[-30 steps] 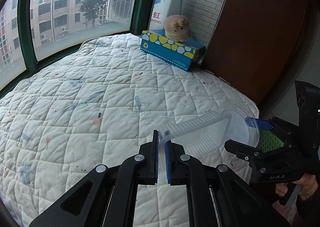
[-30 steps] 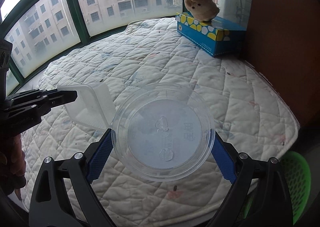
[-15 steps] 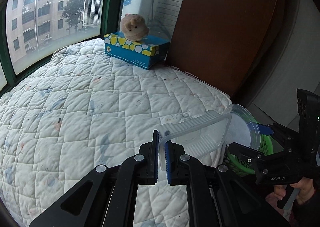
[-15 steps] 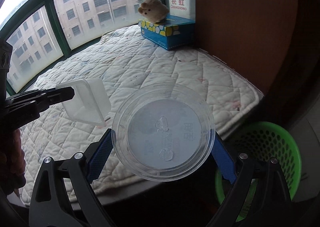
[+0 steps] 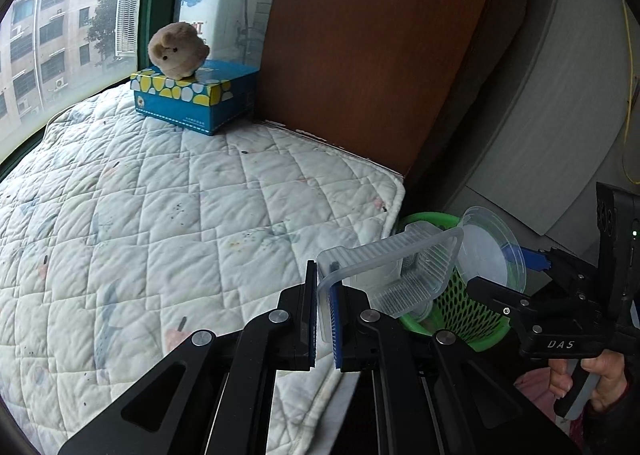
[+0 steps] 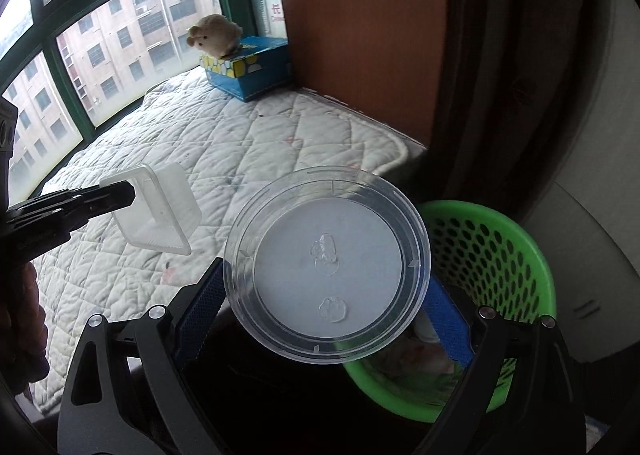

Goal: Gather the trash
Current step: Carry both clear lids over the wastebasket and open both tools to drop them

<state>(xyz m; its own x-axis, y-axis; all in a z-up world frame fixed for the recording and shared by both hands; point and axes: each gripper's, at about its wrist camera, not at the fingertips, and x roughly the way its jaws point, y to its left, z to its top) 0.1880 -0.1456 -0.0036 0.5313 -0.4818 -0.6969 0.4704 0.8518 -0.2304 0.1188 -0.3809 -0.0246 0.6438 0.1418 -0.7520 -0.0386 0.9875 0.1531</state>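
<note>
left tongs (image 5: 326,311): pinching one rim edge of the clear rectangular tray (image 5: 394,275), nearly closed.
right tongs (image 6: 326,305): spanning the round clear lid (image 6: 326,269) wide, gripping its opposite edges.
step: carrying both to the green basket (image 6: 496,255) beside the bed (image 5: 160,215).
next: likely hovering over the basket, then releasing.
orientation: tray's long axis is pointing forward-right toward the basket; lid is facing the right camera.

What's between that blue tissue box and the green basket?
Only bare quilted mattress runs from the tissue box to its corner, then a dark gap before the green basket. Both views show it.
</note>
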